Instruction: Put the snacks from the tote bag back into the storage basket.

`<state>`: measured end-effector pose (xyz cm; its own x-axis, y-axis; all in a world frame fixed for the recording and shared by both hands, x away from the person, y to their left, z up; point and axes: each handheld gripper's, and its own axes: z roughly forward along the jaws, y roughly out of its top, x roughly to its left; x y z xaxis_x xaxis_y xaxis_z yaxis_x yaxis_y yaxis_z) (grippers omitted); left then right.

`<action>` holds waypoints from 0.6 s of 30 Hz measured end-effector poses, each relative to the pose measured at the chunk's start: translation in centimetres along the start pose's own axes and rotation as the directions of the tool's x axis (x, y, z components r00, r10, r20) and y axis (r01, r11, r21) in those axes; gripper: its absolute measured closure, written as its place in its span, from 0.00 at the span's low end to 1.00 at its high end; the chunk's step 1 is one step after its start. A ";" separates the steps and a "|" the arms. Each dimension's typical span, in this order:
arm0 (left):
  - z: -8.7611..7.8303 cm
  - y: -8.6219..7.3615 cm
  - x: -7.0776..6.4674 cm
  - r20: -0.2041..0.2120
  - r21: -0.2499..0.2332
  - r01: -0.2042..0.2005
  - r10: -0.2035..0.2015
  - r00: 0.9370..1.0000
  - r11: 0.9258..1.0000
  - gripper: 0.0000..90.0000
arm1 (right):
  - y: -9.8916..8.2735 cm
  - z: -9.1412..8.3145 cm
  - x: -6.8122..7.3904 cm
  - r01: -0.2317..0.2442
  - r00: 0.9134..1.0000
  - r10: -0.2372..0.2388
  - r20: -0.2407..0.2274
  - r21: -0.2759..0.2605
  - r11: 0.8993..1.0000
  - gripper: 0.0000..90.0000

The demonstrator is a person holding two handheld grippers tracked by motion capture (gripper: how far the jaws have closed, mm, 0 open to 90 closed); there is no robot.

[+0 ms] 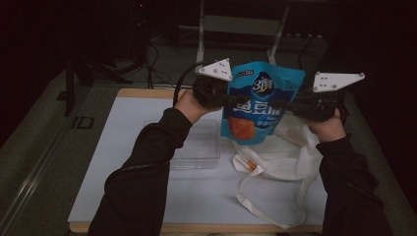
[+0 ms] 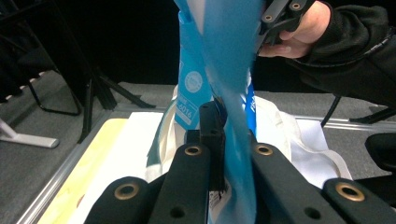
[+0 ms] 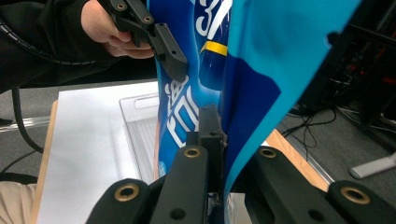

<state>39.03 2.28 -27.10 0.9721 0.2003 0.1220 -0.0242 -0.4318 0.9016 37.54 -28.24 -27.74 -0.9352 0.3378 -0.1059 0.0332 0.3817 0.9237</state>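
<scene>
A blue snack pouch with white lettering and an orange window hangs in the air above the table, held from both sides. My left gripper is shut on the pouch's left edge, and my right gripper is shut on its right edge. Seen along the left gripper's jaws, the blue pouch is pinched between them, with the other hand beyond. From the right gripper, the pouch is clamped in the jaws, and the left gripper grips its far edge.
A white cloth tote bag with long handles lies on the white table sheet under the pouch. A clear plastic tray sits left of the bag. Dark stands and cables crowd the floor beyond the table's far edge.
</scene>
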 end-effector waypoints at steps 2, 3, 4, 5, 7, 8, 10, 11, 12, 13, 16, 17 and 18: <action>-0.8 -0.2 0.0 -0.008 0.002 0.003 -0.003 1.000 1.000 1.00 | 0.5 0.7 0.2 0.009 1.000 -0.009 -0.011 0.001 1.000 0.99; -1.0 -0.2 -0.1 -0.013 0.004 0.004 -0.004 1.000 1.000 1.00 | 0.7 1.0 0.2 0.011 1.000 -0.011 -0.018 -0.002 1.000 0.99; -1.5 -0.4 -0.1 -0.018 0.006 0.006 -0.006 1.000 1.000 1.00 | 0.9 1.2 0.2 0.012 1.000 -0.012 -0.022 -0.002 1.000 0.99; -2.0 -0.5 -0.1 -0.022 0.010 0.005 -0.005 1.000 1.000 1.00 | 1.1 1.7 0.4 0.015 0.999 -0.016 -0.028 -0.004 1.000 0.99; -2.4 -0.6 -0.1 -0.025 0.011 0.010 -0.009 1.000 1.000 1.00 | 1.3 2.0 0.4 0.016 0.999 -0.016 -0.036 -0.005 1.000 0.99; -3.1 -0.8 -0.2 -0.032 0.019 0.008 -0.008 0.999 1.000 1.00 | 1.5 2.4 0.5 0.017 0.999 -0.017 -0.042 -0.006 1.000 0.99; -3.9 -1.1 -0.2 -0.042 0.023 0.010 -0.009 0.999 1.000 1.00 | 2.0 3.4 0.8 0.028 0.998 -0.028 -0.057 -0.003 1.000 0.99; -4.3 -1.2 -0.3 -0.049 0.025 0.014 -0.013 0.999 1.000 1.00 | 2.2 3.8 0.9 0.029 0.998 -0.029 -0.064 -0.005 1.000 0.99; -4.8 -1.3 -0.3 -0.052 0.027 0.015 -0.013 0.999 1.000 1.00 | 2.4 4.1 1.0 0.032 0.997 -0.032 -0.068 -0.004 0.999 0.99; -5.3 -1.5 -0.3 -0.059 0.028 0.019 -0.017 0.998 0.999 1.00 | 2.6 4.5 1.1 0.034 0.997 -0.034 -0.073 -0.005 0.999 0.99; -6.4 -1.8 -0.3 -0.070 0.034 0.024 -0.022 0.997 0.999 1.00 | 3.3 5.6 1.4 0.042 0.995 -0.042 -0.090 -0.001 0.999 0.99; -6.8 -2.0 -0.3 -0.072 0.035 0.027 -0.024 0.997 0.999 1.00 | 3.5 6.0 1.5 0.045 0.995 -0.045 -0.094 -0.001 0.999 0.99; -7.2 -2.1 -0.4 -0.080 0.036 0.026 -0.023 0.997 0.999 1.00 | 3.7 6.3 1.6 0.048 0.994 -0.047 -0.100 0.000 0.999 0.99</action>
<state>37.03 9.42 -26.04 0.9508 0.2796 0.1339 0.0095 -0.4580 0.8889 38.42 -20.86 -26.82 -0.9664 0.2313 -0.1122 -0.0113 0.3978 0.9174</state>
